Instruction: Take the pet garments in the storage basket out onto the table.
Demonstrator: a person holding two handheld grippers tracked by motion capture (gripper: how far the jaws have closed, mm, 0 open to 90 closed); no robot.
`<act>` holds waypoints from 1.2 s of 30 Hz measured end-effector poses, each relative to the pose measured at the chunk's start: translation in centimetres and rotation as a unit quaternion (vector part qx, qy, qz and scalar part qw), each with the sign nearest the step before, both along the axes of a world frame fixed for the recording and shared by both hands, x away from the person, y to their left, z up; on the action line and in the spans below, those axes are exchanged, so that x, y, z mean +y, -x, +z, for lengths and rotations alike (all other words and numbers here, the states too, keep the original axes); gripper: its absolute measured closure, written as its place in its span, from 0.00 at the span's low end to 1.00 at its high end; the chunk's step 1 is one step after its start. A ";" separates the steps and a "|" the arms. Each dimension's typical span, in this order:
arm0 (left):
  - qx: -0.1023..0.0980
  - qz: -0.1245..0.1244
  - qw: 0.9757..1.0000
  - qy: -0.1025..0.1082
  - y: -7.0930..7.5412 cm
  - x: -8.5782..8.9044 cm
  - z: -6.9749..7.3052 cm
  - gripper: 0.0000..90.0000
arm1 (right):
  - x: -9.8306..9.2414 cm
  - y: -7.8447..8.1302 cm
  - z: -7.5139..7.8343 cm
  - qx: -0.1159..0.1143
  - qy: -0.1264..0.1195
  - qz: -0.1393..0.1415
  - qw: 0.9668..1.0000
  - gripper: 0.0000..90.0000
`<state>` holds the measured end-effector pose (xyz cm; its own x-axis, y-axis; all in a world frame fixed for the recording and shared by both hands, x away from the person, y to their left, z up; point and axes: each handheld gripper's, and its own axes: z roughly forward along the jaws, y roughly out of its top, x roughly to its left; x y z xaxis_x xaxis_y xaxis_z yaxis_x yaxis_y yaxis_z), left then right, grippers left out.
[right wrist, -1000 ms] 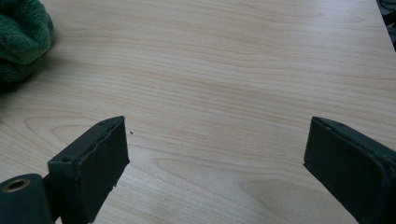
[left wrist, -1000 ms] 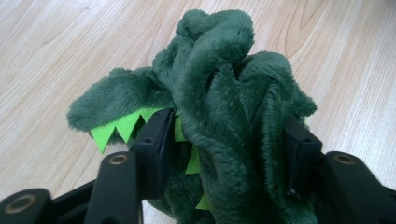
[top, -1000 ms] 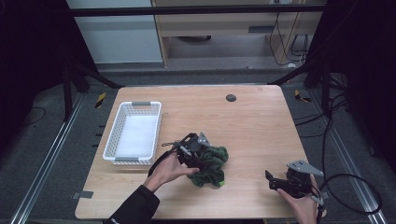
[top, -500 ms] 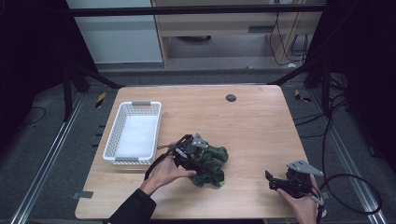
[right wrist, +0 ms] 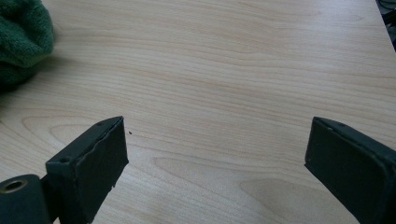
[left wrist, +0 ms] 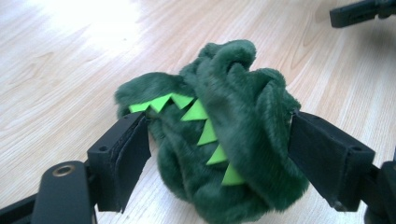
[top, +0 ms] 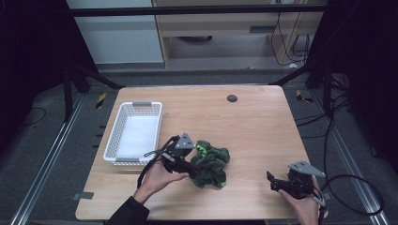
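A dark green plush toy [top: 212, 165] with bright green felt spikes [left wrist: 201, 122] lies bunched on the wooden table [top: 248, 126], just front of centre. My left gripper [top: 191, 165] reaches in from the toy's left, and its jaws press into the fur on both sides, shut on the toy [left wrist: 233, 140]. My right gripper [top: 272, 182] hovers low near the front right corner, well apart from the toy. Its jaws stand wide open over bare wood [right wrist: 219, 116]. An edge of the toy [right wrist: 21, 39] shows at the upper left of the right gripper view.
An empty white plastic basket [top: 133, 133] stands at the table's left edge, close behind my left hand. A small dark round disc [top: 232, 98] sits near the far edge. Cables trail from both grippers; the right one's cable [top: 356, 187] hangs off the table's right side.
My left gripper has shifted slightly left and nearer along the toy's left side. The toy has barely moved. The right gripper has held still.
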<state>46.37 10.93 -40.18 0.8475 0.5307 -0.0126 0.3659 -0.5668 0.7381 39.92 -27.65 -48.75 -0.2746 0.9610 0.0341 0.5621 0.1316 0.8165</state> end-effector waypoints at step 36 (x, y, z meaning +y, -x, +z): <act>-0.053 0.161 0.984 0.061 4.3 10.8 -2.4 0.24 | 0.2 0.2 -0.2 -0.003 0.011 0.007 1.000 0.05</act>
<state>42.10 21.75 -42.59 0.6359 0.7716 -0.0143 0.4299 -0.3387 0.8369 39.75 -27.42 -48.98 -0.2885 0.9574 0.0119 0.5544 0.1569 0.8173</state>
